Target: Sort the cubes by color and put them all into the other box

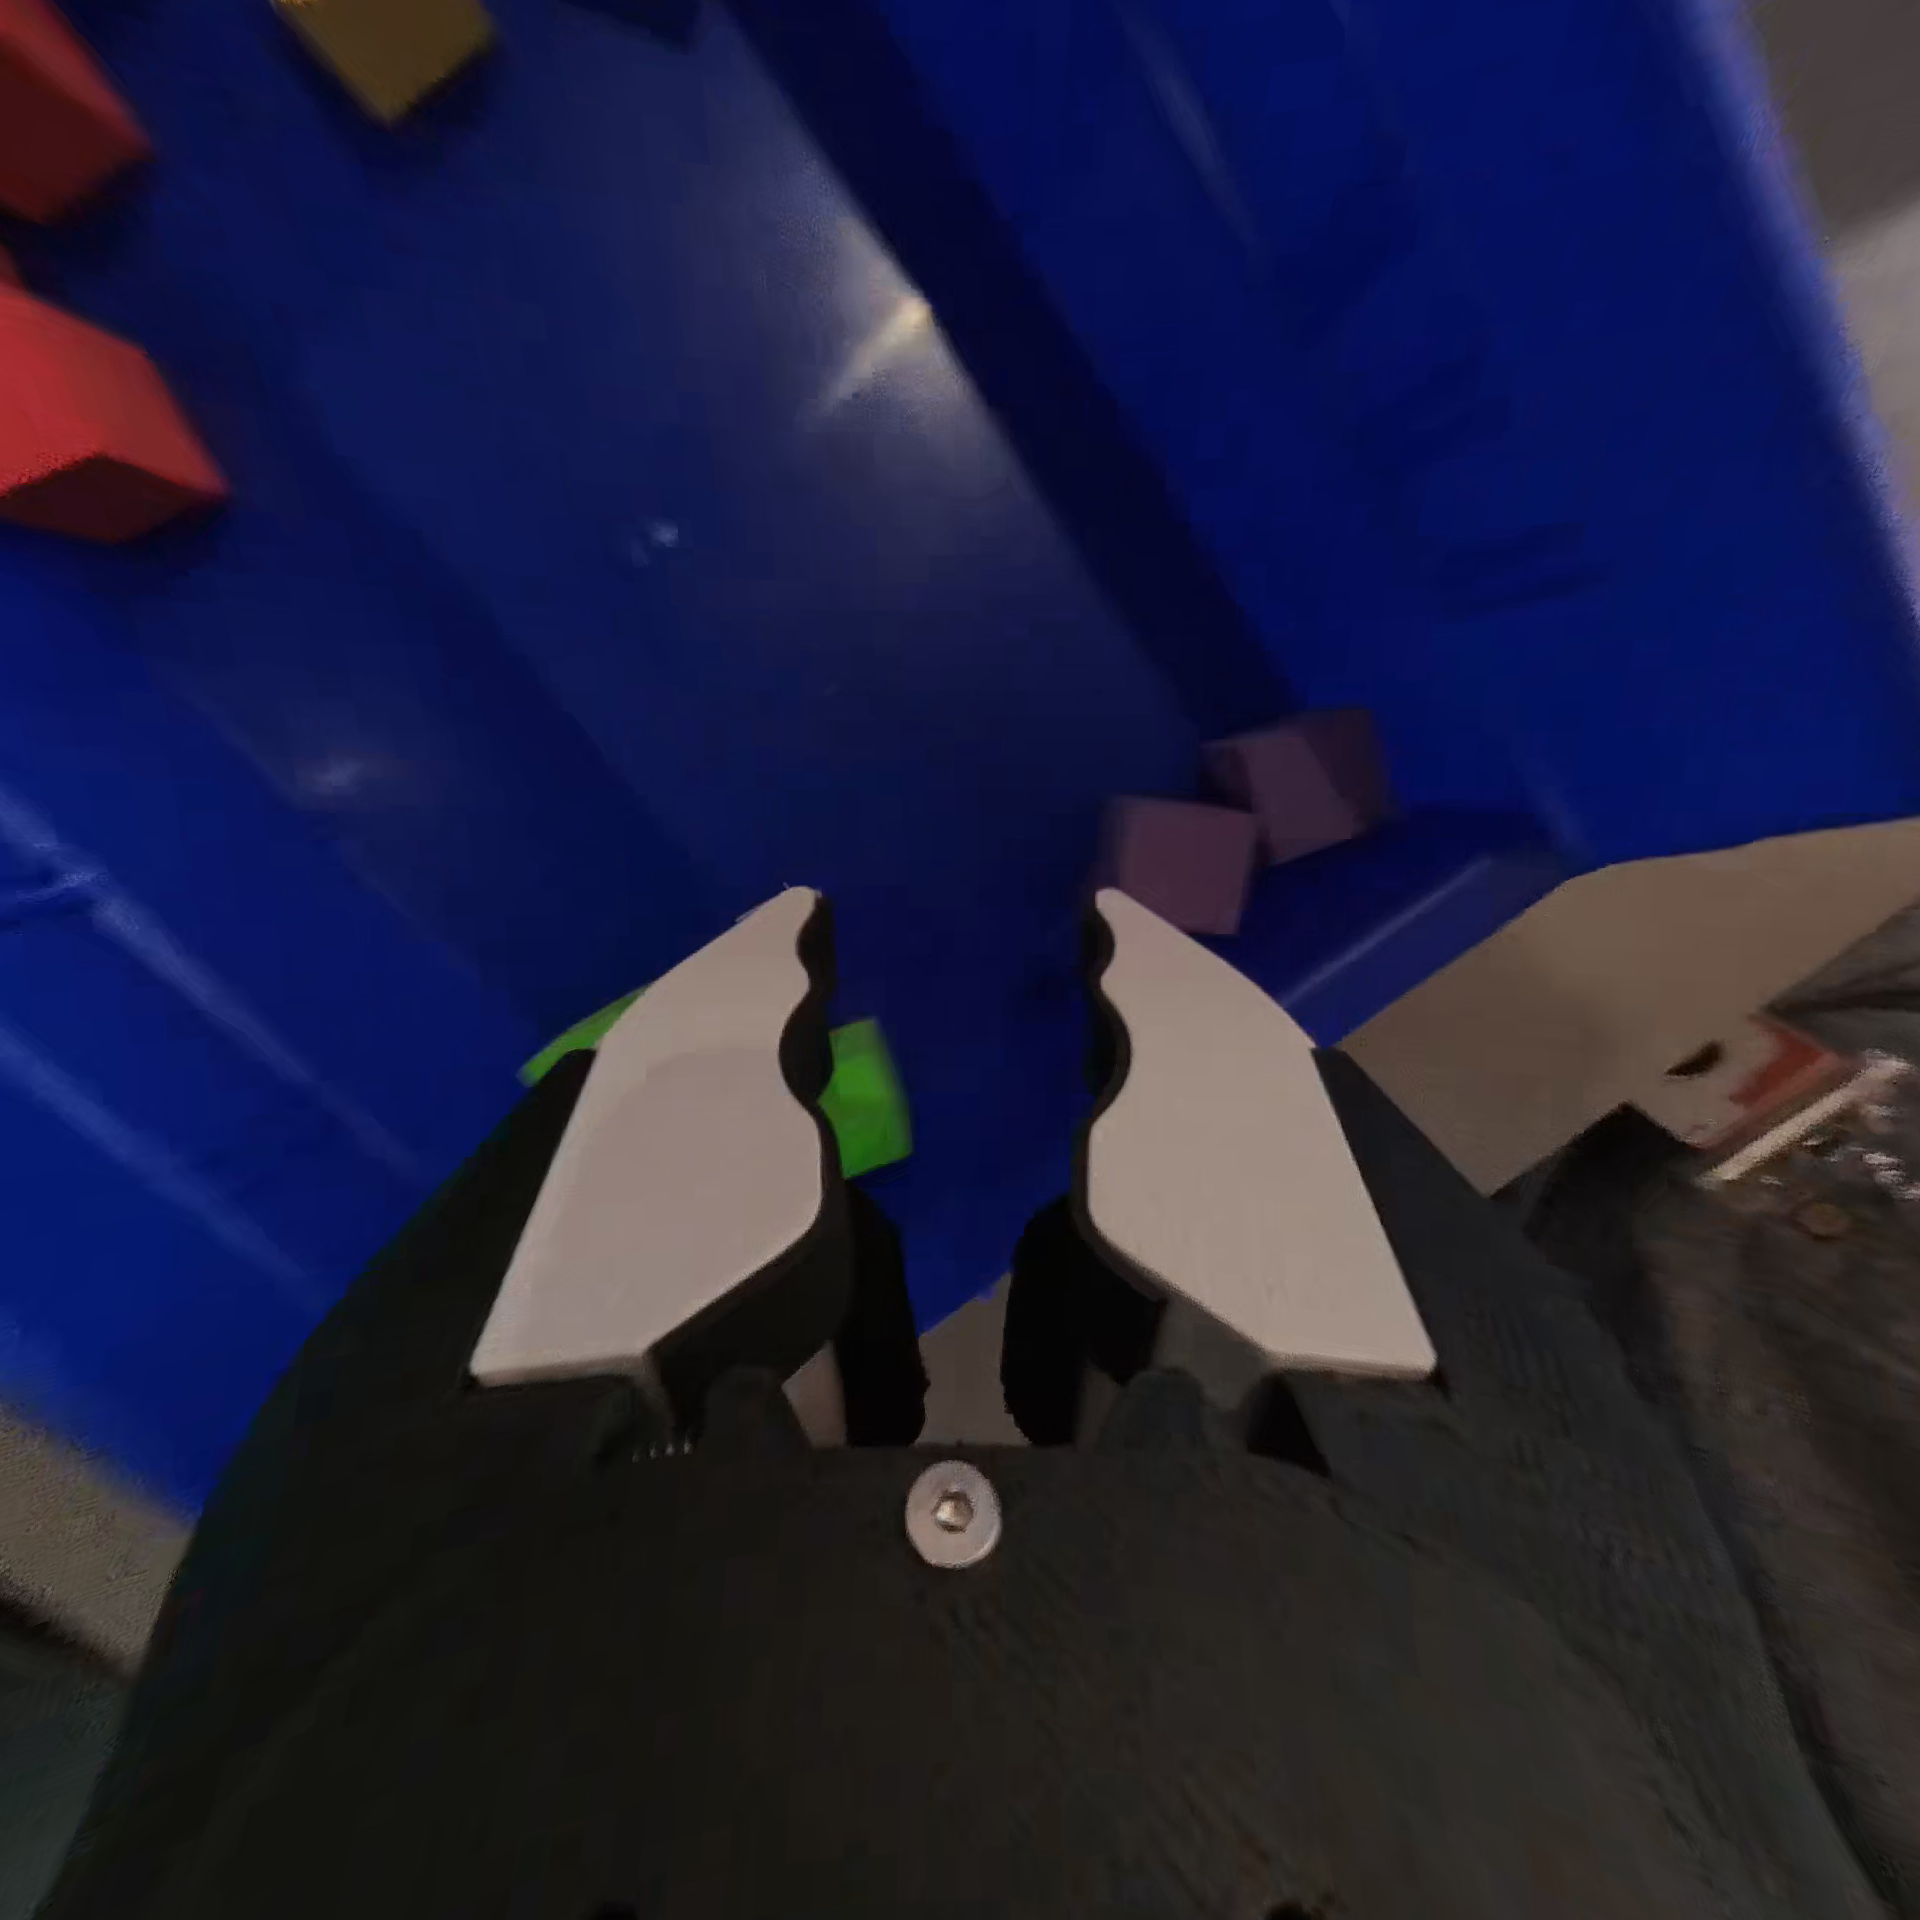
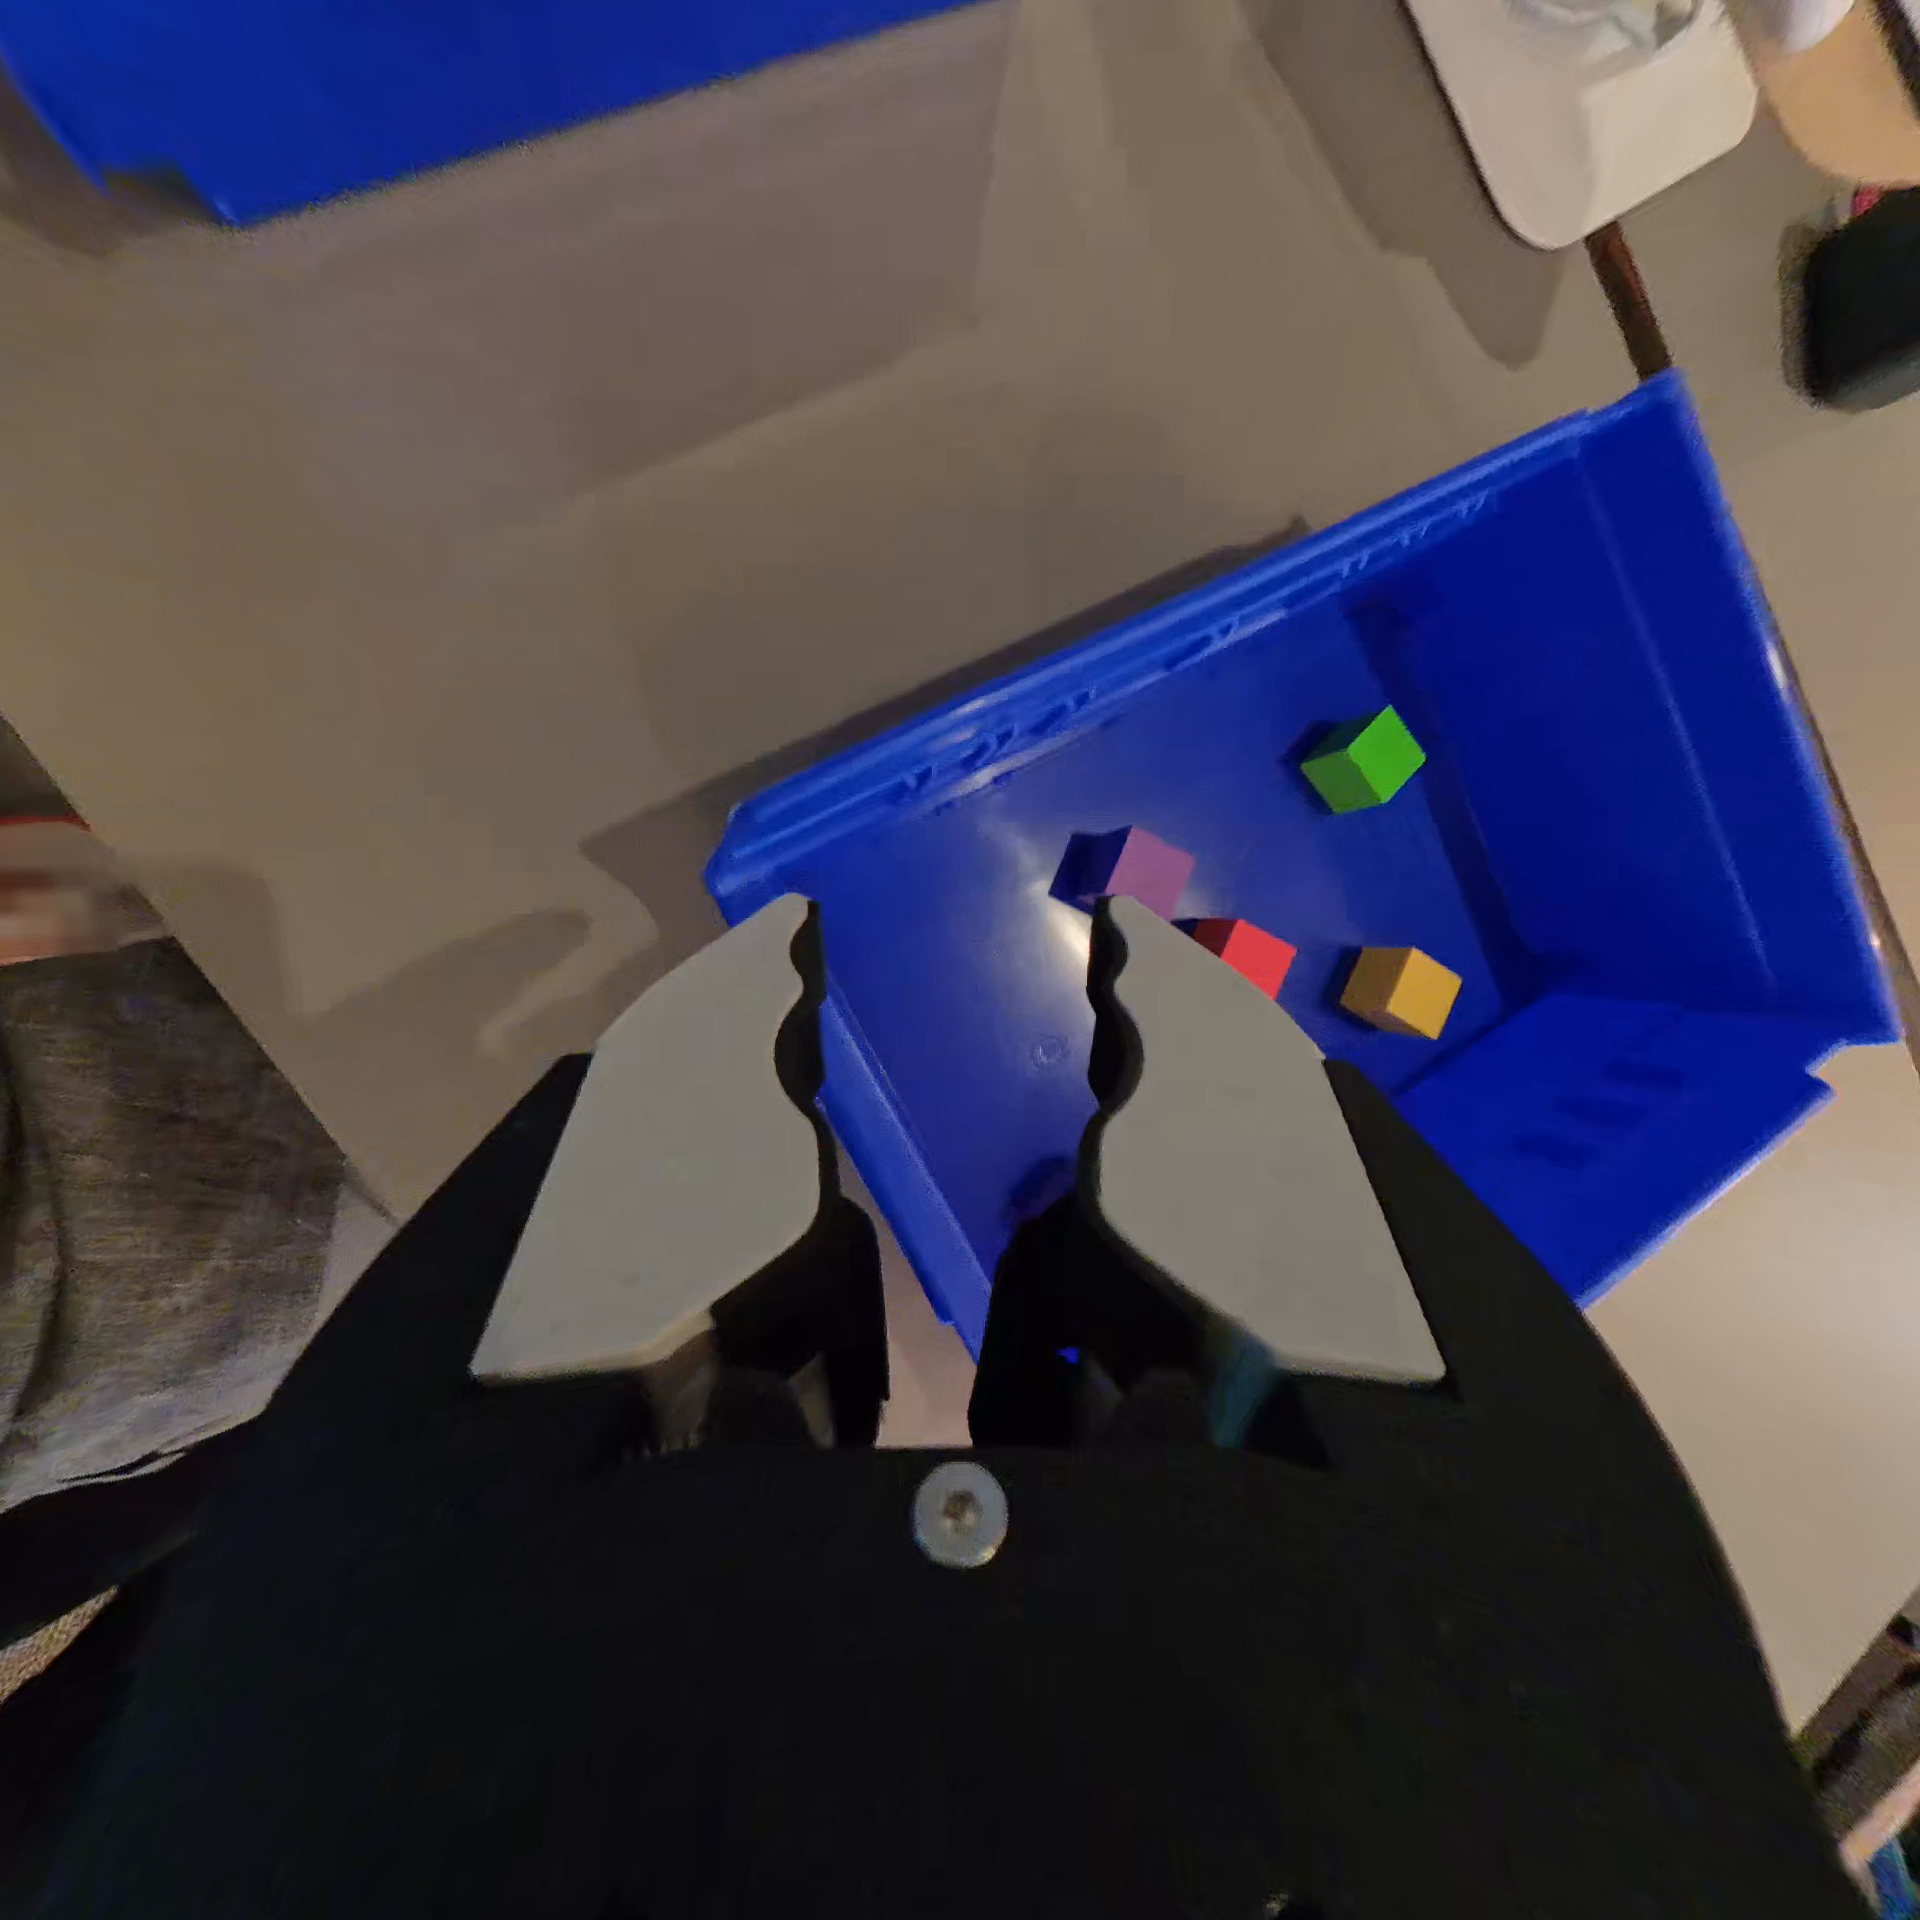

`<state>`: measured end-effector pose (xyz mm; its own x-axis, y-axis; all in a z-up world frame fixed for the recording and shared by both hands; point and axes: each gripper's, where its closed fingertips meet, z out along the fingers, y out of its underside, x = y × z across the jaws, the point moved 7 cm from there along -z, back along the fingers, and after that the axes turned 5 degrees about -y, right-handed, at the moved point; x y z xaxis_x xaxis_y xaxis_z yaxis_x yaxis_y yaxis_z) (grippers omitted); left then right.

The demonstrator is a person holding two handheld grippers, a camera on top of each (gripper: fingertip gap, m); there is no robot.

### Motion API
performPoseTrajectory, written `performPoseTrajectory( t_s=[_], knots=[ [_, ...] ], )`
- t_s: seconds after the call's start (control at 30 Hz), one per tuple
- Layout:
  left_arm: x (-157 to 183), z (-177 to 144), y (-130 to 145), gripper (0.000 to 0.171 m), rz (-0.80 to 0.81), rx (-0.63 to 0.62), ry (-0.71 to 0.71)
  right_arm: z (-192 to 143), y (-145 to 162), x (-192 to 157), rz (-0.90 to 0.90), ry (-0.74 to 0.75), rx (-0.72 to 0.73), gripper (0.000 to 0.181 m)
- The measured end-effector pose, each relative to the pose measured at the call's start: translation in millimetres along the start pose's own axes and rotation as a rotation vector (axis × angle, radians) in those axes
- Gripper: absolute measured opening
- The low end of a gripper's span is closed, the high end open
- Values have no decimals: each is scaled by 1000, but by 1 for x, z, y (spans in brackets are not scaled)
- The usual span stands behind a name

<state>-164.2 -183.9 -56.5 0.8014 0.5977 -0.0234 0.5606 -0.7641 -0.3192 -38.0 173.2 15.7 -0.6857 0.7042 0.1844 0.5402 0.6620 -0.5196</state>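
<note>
While both tongs are gaping empty, the left gripper [image 1: 956, 925] is hovering inside a blue bin [image 1: 623, 623], its green cube [image 1: 868, 1091] sitting just beside the left finger; the right gripper [image 2: 951, 914] is hanging over another blue bin's near corner [image 2: 769, 883].

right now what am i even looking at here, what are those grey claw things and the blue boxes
Those claws are two hand-held grippers, each with a camera looking along its fingers. The left gripper is open, empty, over a blue bin holding red blocks, purple blocks, a green block and a yellow block. The right gripper is open, empty, above a second bin on a tan table. It holds green, purple, red and yellow cubes.
</note>
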Motion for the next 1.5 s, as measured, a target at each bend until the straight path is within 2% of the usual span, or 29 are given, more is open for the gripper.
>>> performPoseTrajectory(
  t_s=[0.1, 0.17, 0.23, 0.3, 0.47, 0.7, 0.93, 1.03, 1.2, 1.33, 1.5],
  knots=[
    [-20, -16, 0, 43, 59, -37, -104, 7, 9, 0, 19, -15, 1, 49],
    [-29, -17, -3, 43, 192, -95, -181, 12, 13, 1, 32, -34, 11, 49],
    [-36, -13, -4, 44, 333, -180, -238, 16, 15, 0, 37, -44, 12, 49],
    [-43, -8, -6, 44, 384, -286, -279, 18, 16, -2, 38, -49, 13, 50],
    [-48, 7, -1, 38, 342, -539, -250, 15, 17, -7, 36, -44, 36, 50],
    [-43, 16, 0, 40, 542, -689, -243, 6, 18, -7, 27, -30, 50, 50],
    [-39, 19, -3, 41, 508, -685, -188, 10, 21, -8, 28, -36, 52, 49],
    [-40, 20, -5, 33, 444, -670, -128, 11, 22, -9, 30, -33, 53, 49],
    [-50, 10, -18, 33, 427, -596, -171, 10, 24, -10, 32, -34, 49, 49],
    [-45, 4, -17, 33, 442, -592, -132, 11, 26, -13, 31, -39, 44, 49],
    [-43, 12, -8, 37, 432, -629, -97, 14, 26, -14, 31, -43, 47, 49]
  ],
)
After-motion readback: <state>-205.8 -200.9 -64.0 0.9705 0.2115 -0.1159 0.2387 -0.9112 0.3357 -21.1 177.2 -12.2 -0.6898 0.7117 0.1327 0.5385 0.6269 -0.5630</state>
